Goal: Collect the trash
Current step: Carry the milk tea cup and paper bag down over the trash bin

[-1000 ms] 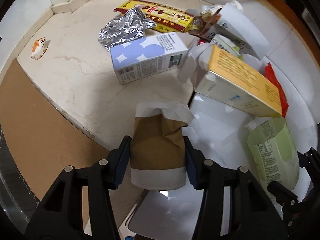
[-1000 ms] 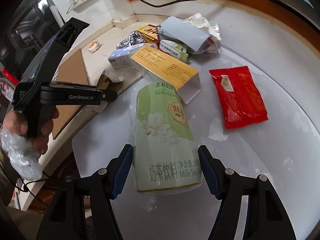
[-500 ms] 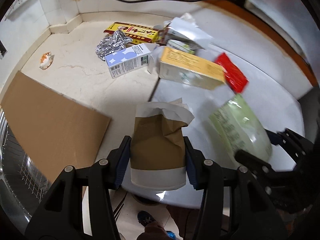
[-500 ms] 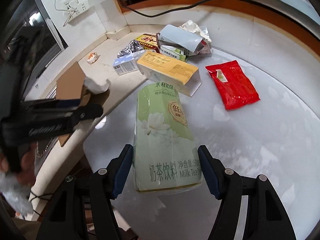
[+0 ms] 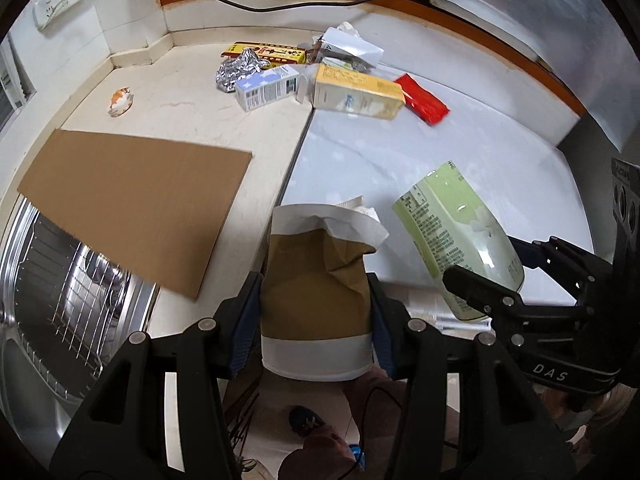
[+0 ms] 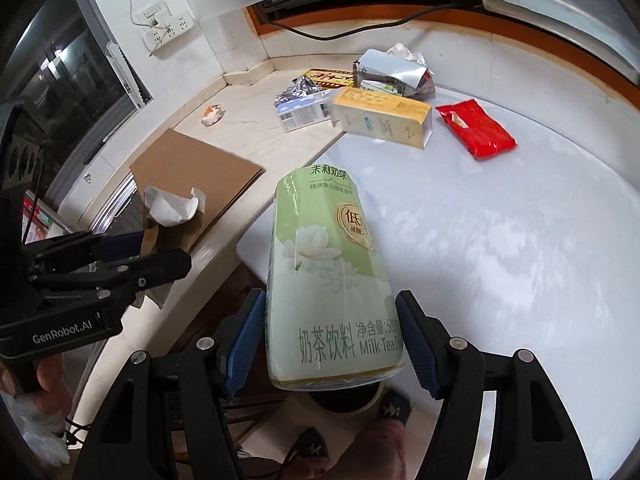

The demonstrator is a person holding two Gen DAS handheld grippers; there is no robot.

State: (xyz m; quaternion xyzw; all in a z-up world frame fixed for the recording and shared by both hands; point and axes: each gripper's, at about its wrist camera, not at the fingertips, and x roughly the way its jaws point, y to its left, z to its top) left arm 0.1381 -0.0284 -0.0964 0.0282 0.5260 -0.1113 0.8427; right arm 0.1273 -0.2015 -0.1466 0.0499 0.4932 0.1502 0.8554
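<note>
My left gripper point(image 5: 316, 320) is shut on a crumpled brown and white paper cup point(image 5: 316, 292), held above the counter's front edge. My right gripper point(image 6: 334, 340) is shut on a pale green milk tea bottle point(image 6: 328, 272), which also shows at the right of the left wrist view as the bottle point(image 5: 456, 236). The left gripper with its paper cup point(image 6: 168, 216) appears at the left of the right wrist view. Far back on the counter lie a yellow carton point(image 5: 356, 92), a blue and white carton point(image 5: 266, 86), crumpled foil point(image 5: 236, 70) and a red packet point(image 5: 424, 98).
A brown cardboard sheet point(image 5: 132, 196) lies on the counter beside a steel sink with a wire rack point(image 5: 60, 280). A small orange wrapper point(image 5: 120, 100) sits near the back wall. Below the counter edge are the floor and a person's shoe point(image 5: 308, 424). A power strip point(image 6: 166, 30) hangs on the wall.
Both grippers have pulled back and up from the trash pile, each keeping its item. The counter edge, the floor and the sink have come into view.
</note>
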